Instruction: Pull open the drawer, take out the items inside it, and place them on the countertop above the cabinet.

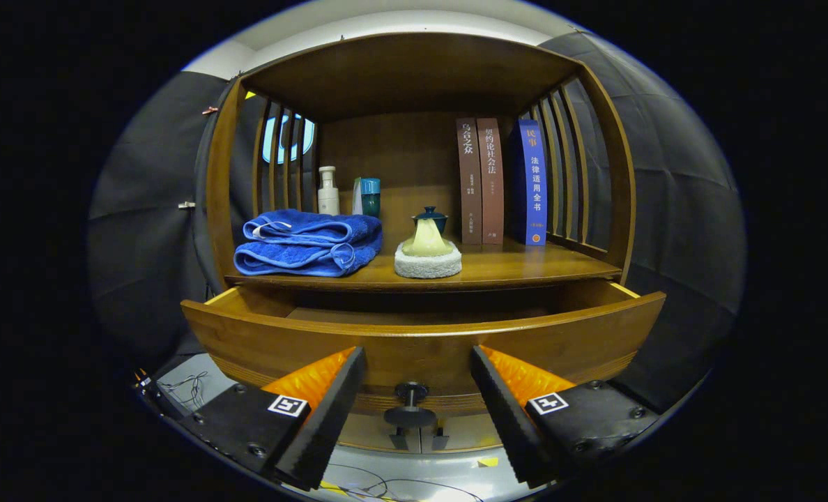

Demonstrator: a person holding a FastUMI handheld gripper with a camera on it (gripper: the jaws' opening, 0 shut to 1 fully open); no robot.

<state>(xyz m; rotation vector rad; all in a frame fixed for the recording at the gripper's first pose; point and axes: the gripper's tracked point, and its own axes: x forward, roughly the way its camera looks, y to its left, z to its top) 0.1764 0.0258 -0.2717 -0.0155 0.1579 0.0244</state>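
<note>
A wooden drawer (421, 338) stands pulled out from the cabinet, its front board just ahead of my fingers. Its dark round knob (410, 404) sits between the two fingers, apart from both. My gripper (417, 359) is open, with nothing held. The drawer's inside (414, 314) shows only as a thin strip of bare wooden floor; what lies deeper is hidden by the front board. On the countertop (525, 261) above the drawer rest a folded blue towel (308, 244) and a pale yellow item on a white sponge pad (428, 258).
At the back of the countertop stand a white pump bottle (328, 190), a teal cup (369, 195), a small dark lidded pot (430, 217) and three upright books (501, 181). Slatted wooden sides and a top board enclose the shelf. Cables (191, 387) lie on the floor below.
</note>
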